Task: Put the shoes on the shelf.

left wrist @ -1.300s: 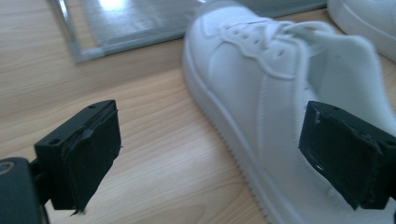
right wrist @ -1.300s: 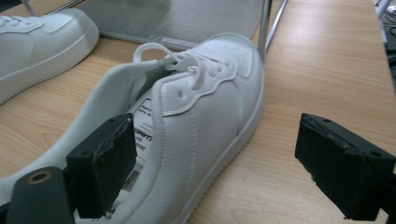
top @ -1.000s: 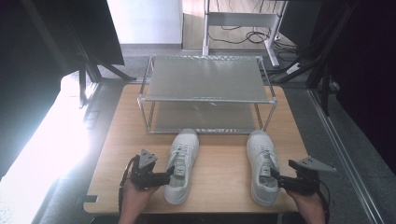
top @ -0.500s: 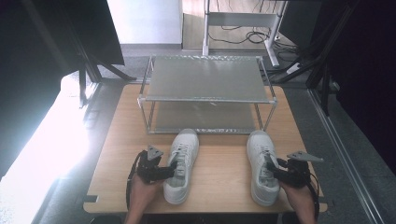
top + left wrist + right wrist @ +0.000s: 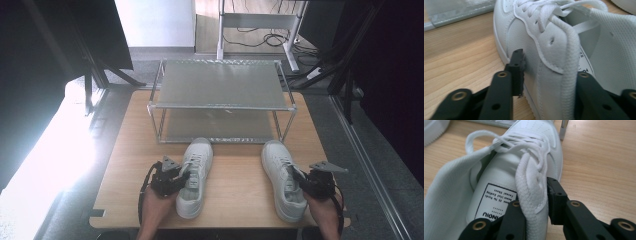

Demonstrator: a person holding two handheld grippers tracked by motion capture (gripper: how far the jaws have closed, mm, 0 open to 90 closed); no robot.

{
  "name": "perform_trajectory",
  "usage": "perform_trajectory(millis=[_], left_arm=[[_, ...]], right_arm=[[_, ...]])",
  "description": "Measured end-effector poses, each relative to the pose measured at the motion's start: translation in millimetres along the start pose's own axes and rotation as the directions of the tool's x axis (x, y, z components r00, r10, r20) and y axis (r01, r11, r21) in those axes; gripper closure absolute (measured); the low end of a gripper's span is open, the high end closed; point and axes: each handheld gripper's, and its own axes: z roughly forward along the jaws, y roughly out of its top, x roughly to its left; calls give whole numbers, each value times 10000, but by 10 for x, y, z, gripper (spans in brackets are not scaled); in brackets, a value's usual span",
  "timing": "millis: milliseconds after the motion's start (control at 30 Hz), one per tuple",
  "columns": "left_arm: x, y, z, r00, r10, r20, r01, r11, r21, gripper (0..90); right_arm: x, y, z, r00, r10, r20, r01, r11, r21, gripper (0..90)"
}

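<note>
On table: each tool (image 5: 544,82) (image 5: 534,202) clamps white sneaker (image 5: 554,50) (image 5: 524,170) collar; insole label partly legible.

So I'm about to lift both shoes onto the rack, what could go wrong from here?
Each gripper's jaws have just been closing on one thin collar wall. The left gripper pinches only the left shoe at its side, so it may swing or slip when raised. The same goes for the right gripper on the right shoe. The rack stands close ahead, so a toe could catch its lower shelf.
</note>
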Motion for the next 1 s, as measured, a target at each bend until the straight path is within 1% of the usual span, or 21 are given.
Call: perform_trajectory(millis=[33,67,100,133,167,200,233,300,333,367,500,567,633,667,733,800,833,867,900,1000], left_arm=[[-8,0,-3,9999,-20,-101,20,10000,-1,675],[-22,2,-6,9996,41,-265,-40,10000,40,701],[-31,3,-8,9992,98,-395,-96,9999,66,728],[-37,3,-11,9984,169,-534,-164,9998,98,751],[-28,-1,-17,9981,158,-593,-153,9998,93,774],[-7,-7,-24,9984,82,-553,-79,9999,69,807],[14,-14,-30,9988,6,-492,-4,10000,30,807],[69,-39,-40,9992,-312,-255,308,9994,-154,821],[106,-61,-49,9985,-533,-77,530,9982,-291,825],[115,-68,-51,9982,-601,-36,599,9976,-342,830],[171,-107,-65,9942,-1052,243,1065,9924,-616,838],[203,-114,-70,9898,-1353,443,1382,9879,-706,840],[237,-117,-76,9845,-1634,639,1680,9830,-746,842],[258,-121,-79,9803,-1823,761,1882,9789,-794,842],[299,-140,-90,9693,-2234,1031,2327,9684,-897,843],[317,-159,-106,9610,-2458,1266,2593,9602,-1038,844],[319,-161,-118,9583,-2521,1346,2668,9581,-1048,844],[314,-162,-130,9560,-2565,1422,2730,9555,-1119,844],[300,-157,-149,9555,-2553,1477,2734,9546,-1183,844],[258,-127,-195,9552,-2490,1598,2706,9536,-1318,844]], right_arm=[[0,0,0,10000,0,0,0,10000,0,794],[-24,-5,-4,9998,143,-139,-143,9999,-16,802],[-33,-6,-10,9997,171,-160,-171,9999,7,815],[-32,-5,-13,9998,150,-132,-150,9999,15,823],[-29,-5,-12,9998,155,-87,-155,9999,-1,828],[-34,-1,-15,9998,179,-98,-179,9998,31,835],[-34,-1,-15,9998,179,-98,-179,9998,31,835],[-45,1,-19,9997,214,-149,-213,9998,62,838],[-56,1,-20,9992,331,-221,-330,9994,52,839],[-79,3,-23,9985,432,-340,-430,9991,64,840],[-123,7,-28,9956,744,-569,-741,9972,69,842],[-151,7,-35,9910,1056,-825,-1055,9944,67,843],[-185,0,-38,9811,1439,-1296,-1446,9895,44,845],[-196,-5,-36,9772,1536,-1465,-1548,9879,37,845],[-205,-12,-24,9644,1840,-1897,-1877,9822,-16,846],[-185,0,-22,9606,1871,-2056,-1924,9813,-61,845],[-171,12,-21,9601,1845,-2101,-1911,9815,-117,845],[-160,22,-20,9592,1838,-2147,-1917,9813,-161,845],[-149,39,-24,9579,1822,-2220,-1905,9815,-166,845],[-103,88,-23,9495,1859,-2529,-1999,9793,-307,844]])
